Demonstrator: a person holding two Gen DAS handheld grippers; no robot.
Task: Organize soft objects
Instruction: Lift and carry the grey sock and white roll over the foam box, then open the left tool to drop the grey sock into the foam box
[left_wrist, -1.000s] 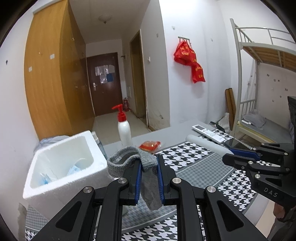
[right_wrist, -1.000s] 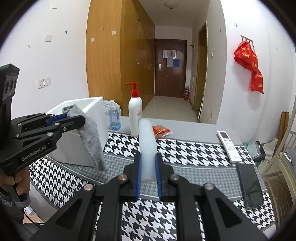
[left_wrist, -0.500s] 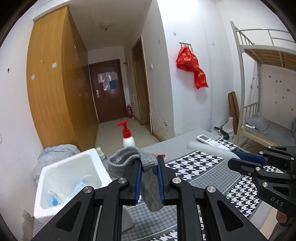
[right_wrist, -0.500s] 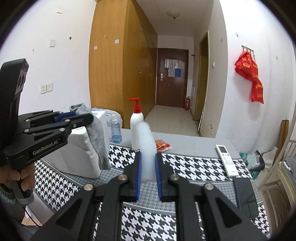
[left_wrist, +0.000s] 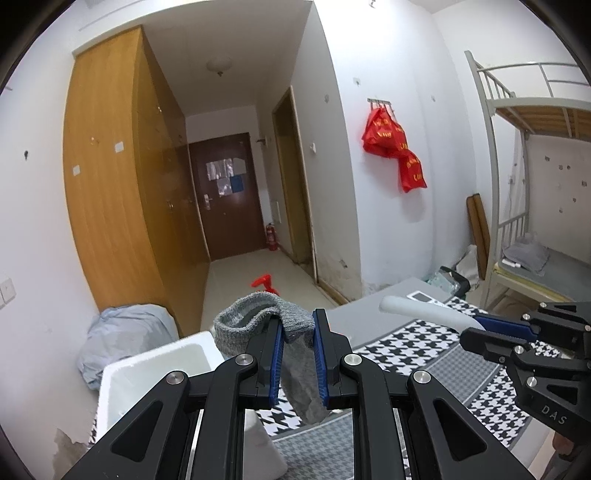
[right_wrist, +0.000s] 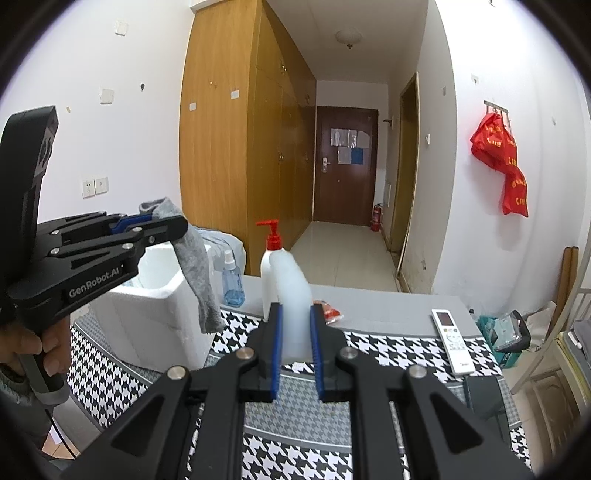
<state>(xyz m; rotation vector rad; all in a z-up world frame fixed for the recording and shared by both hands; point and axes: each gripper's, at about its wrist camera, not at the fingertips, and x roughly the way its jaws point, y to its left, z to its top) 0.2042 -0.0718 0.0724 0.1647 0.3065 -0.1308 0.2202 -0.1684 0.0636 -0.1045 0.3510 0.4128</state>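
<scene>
The left gripper (left_wrist: 298, 354) is clamped on a grey sock (left_wrist: 291, 343), pinched at mid-length so the ribbed cuff folds over the top of the pads and the foot hangs limp below them; in the right wrist view the same sock (right_wrist: 195, 266) dangles straight down, its long axis vertical, its toe level with the rim of the white foam box (right_wrist: 162, 295). That box (left_wrist: 155, 365) sits at about 8 o'clock from the left gripper in its own view, low and close, and the hanging toe looks to be just outside the near wall rather than over the opening. The right gripper (right_wrist: 295, 332) is closed on a pale, translucent soft tube (right_wrist: 291, 295), whose long axis runs straight out along the fingers toward 12 o'clock; seen from the left, the tube (left_wrist: 424, 314) lies nearly level above the houndstooth-covered bench (right_wrist: 388, 347). The left hand (right_wrist: 40, 350) is the nearer to the box, so the sock seems the first to go in, carried toward 8 o'clock until its toe clears the rim.
</scene>
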